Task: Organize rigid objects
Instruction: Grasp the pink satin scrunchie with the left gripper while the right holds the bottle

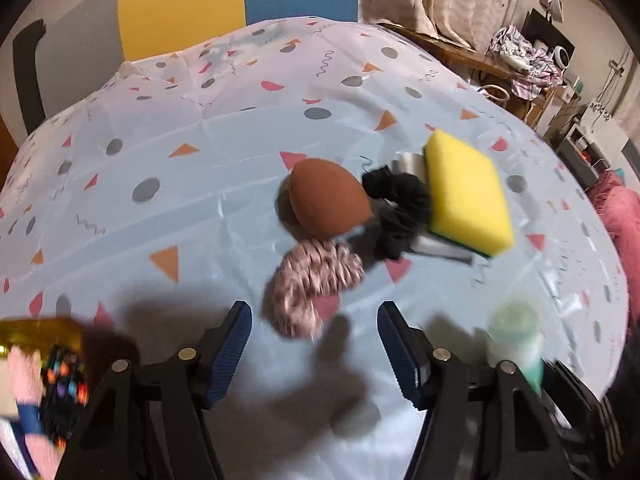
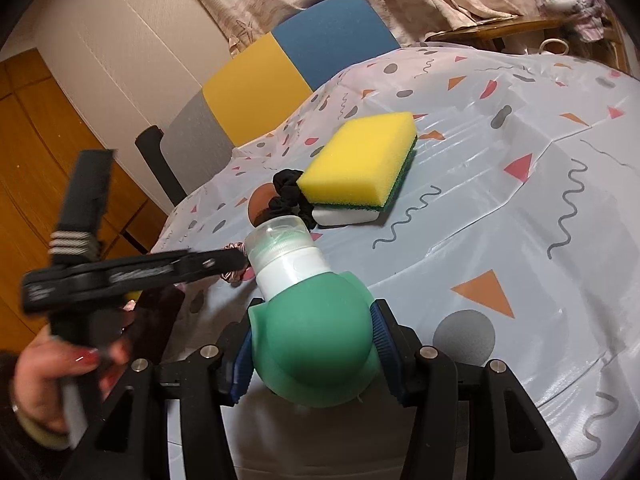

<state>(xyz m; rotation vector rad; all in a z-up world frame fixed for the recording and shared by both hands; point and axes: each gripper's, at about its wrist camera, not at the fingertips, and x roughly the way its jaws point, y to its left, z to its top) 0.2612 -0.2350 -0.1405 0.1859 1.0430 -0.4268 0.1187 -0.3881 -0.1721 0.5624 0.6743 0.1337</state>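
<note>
The right gripper (image 2: 314, 354) is clamped on a green squeeze bottle (image 2: 316, 344), its blue pads pressing the round body from both sides; the white neck and clear cap point forward over the worktop (image 2: 520, 208). The left gripper (image 1: 315, 354) has its jaws spread wide with nothing between them, hovering above the patterned cover just short of a pink braided scrunchie (image 1: 312, 284). Beyond that lie a brown egg-shaped object (image 1: 328, 198), a black scrunchie (image 1: 404, 208) touching it, and a yellow sponge (image 1: 466, 196) resting tilted on a white block (image 2: 346, 216). In the right wrist view, bare cover stretches to the right of the sponge and toward the near edge. The far worktop edge meets a chair back (image 2: 288, 64) in grey, yellow and blue
</note>
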